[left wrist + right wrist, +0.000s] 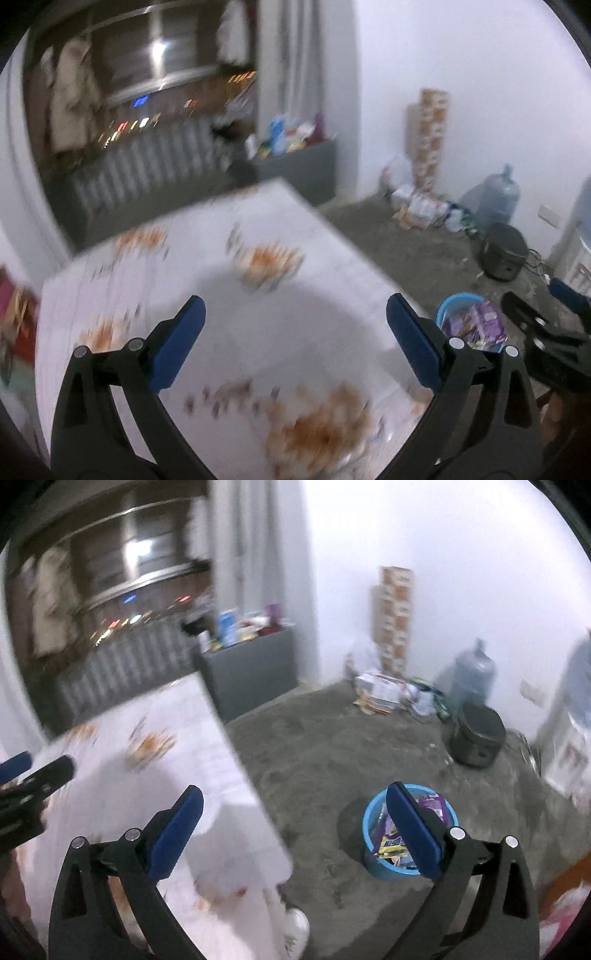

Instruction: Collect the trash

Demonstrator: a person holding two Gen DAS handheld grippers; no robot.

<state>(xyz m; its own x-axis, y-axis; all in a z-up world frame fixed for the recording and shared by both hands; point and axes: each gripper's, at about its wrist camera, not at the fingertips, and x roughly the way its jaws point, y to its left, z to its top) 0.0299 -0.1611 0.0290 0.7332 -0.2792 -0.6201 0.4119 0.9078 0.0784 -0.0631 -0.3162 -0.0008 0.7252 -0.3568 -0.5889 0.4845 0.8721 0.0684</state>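
A blue bin (369, 829) stands on the grey floor beside the table, filled with purple and yellow wrappers (430, 803). In the left wrist view the same bin (448, 304) shows past the table's right edge. My left gripper (295, 323) hangs open over the white tablecloth (229, 317) with orange print, nothing between its blue pads. My right gripper (295, 805) is open too, above the table's edge and the floor, its right finger (413, 827) in front of the bin. Each gripper shows at the side of the other's view. Both pictures are blurred.
A grey cabinet (255, 668) with bottles and packets stands at the window. Along the far wall are stacked cartons (393, 620), a pile of packets (384, 692), a large water bottle (472, 670) and a dark round appliance (476, 734). A white shoe (297, 928) shows under the table edge.
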